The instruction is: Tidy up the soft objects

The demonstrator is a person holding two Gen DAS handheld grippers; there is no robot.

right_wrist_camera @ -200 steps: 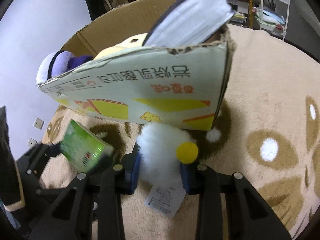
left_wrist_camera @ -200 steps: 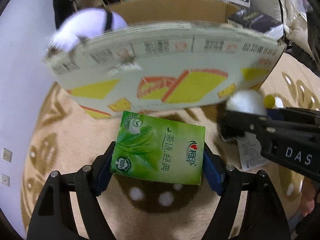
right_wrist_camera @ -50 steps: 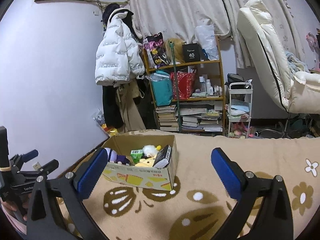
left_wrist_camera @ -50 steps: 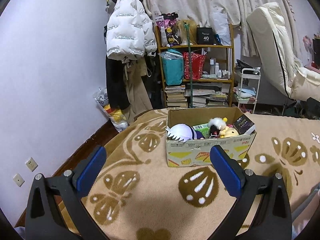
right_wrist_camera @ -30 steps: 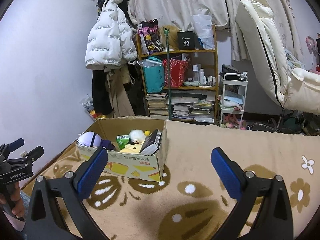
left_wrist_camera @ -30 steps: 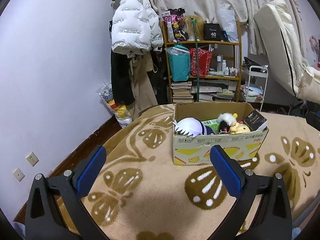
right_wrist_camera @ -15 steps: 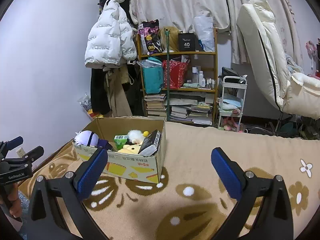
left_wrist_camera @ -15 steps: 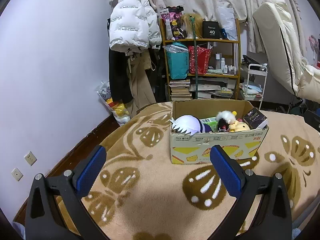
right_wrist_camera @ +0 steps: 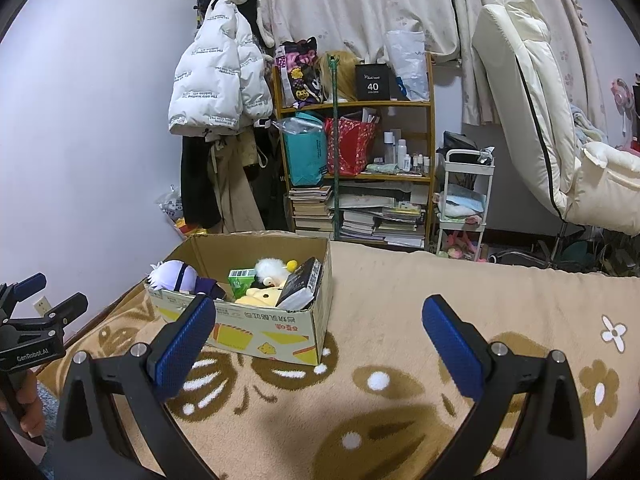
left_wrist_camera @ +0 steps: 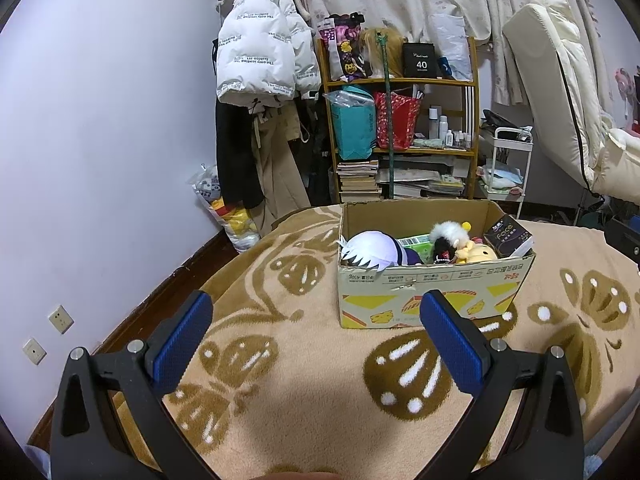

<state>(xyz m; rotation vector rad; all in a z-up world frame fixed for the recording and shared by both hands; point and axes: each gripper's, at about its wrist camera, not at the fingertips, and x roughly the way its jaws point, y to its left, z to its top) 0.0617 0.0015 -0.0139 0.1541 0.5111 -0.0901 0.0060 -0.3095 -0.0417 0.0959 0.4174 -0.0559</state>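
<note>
While both grippers are held back from the work area, the left gripper (left_wrist_camera: 316, 332) has its blue-padded fingers (left_wrist_camera: 182, 336) spread wide with nothing between them, and the right gripper (right_wrist_camera: 320, 336) shows the same: fingers (right_wrist_camera: 450, 346) spread, empty.

Cardboard box (left_wrist_camera: 432, 292) stands upright on the beige blanket (left_wrist_camera: 304, 360) with brown butterfly pattern, beyond the left gripper and slightly right of its centre line. In the right wrist view the box (right_wrist_camera: 272, 328) sits far left of centre, partly behind the left-hand finger.

Contents, all inside the box:
- white-haired plush doll (left_wrist_camera: 374, 249), at the left end, against the near wall.
- green tissue pack (left_wrist_camera: 416, 242), middle, toward the far side.
- white fluffy plush (left_wrist_camera: 446, 232) with a yellow ball, right of the green pack.
- yellow plush (left_wrist_camera: 478, 254), near the front right.
- black tissue pack (left_wrist_camera: 508, 236), tilted against the right end wall.

Left gripper also appears at the left edge of the right wrist view (right_wrist_camera: 30, 304), held by a hand (right_wrist_camera: 26, 410).

Wooden shelf (left_wrist_camera: 400, 136) and a white puffer jacket (left_wrist_camera: 260, 48) stand at the far wall.
</note>
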